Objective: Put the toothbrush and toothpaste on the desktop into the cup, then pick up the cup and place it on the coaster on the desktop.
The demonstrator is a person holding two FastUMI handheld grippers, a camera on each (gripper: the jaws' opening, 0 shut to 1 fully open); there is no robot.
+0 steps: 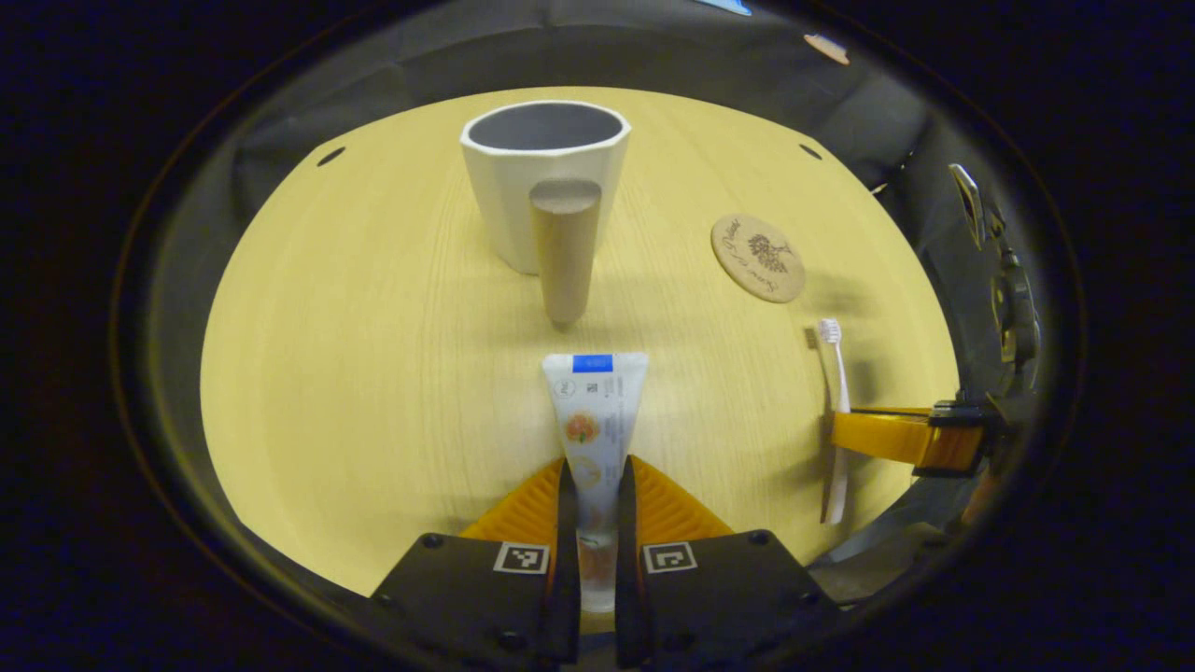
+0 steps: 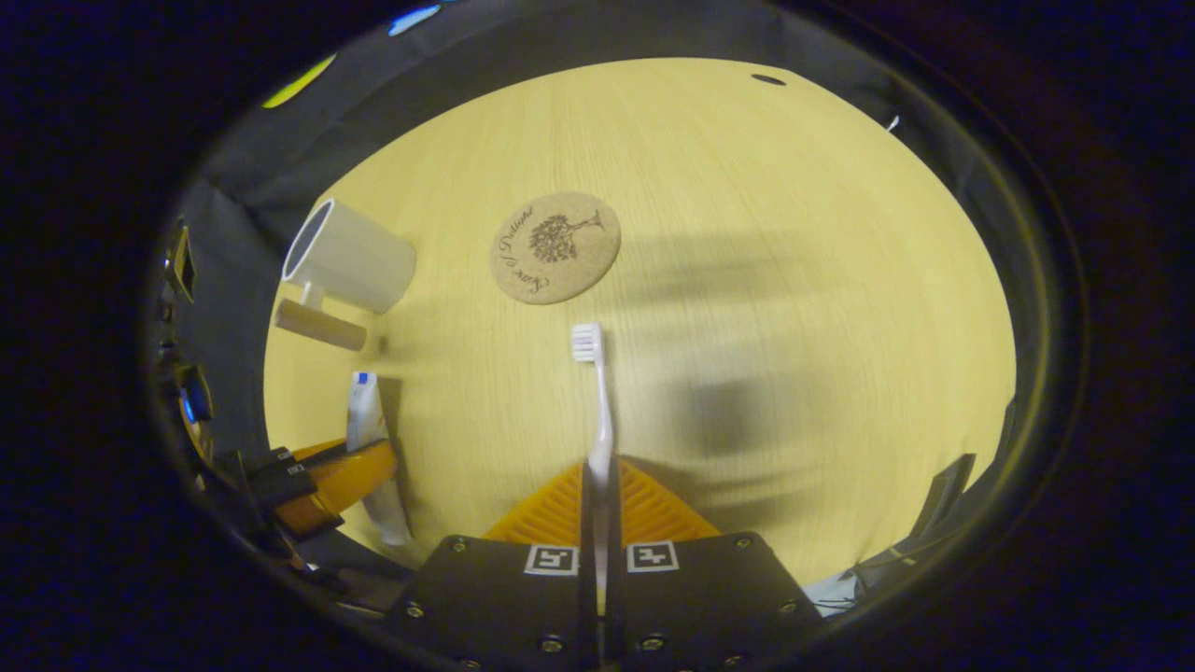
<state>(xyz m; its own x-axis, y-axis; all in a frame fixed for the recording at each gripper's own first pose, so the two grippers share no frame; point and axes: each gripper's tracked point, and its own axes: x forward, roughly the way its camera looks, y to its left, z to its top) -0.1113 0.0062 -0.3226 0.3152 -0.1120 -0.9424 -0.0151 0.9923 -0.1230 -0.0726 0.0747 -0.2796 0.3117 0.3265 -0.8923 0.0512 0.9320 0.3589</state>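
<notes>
My left gripper (image 1: 595, 476) is shut on the toothpaste (image 1: 595, 401), a white tube with a blue band pointing away from me over the desktop. Ahead of it stands the white cup (image 1: 543, 177) with a brown handle (image 1: 564, 252) facing me. My right gripper (image 2: 598, 481) is shut on the white toothbrush (image 2: 598, 401), bristles pointing toward the round cork coaster (image 2: 555, 246). In the left gripper view the toothbrush (image 1: 834, 373) and the right gripper (image 1: 892, 437) sit at the right, with the coaster (image 1: 757, 258) beyond. The right gripper view has the cup (image 2: 350, 256), toothpaste (image 2: 366, 411) and left gripper (image 2: 341, 476) at its left.
The round light wooden desktop (image 1: 373, 373) carries everything, with black cloth around its edge. Small dark holes (image 1: 330, 156) mark the far rim. Broad soft shadows lie on the wood (image 2: 794, 373) to the right of the toothbrush.
</notes>
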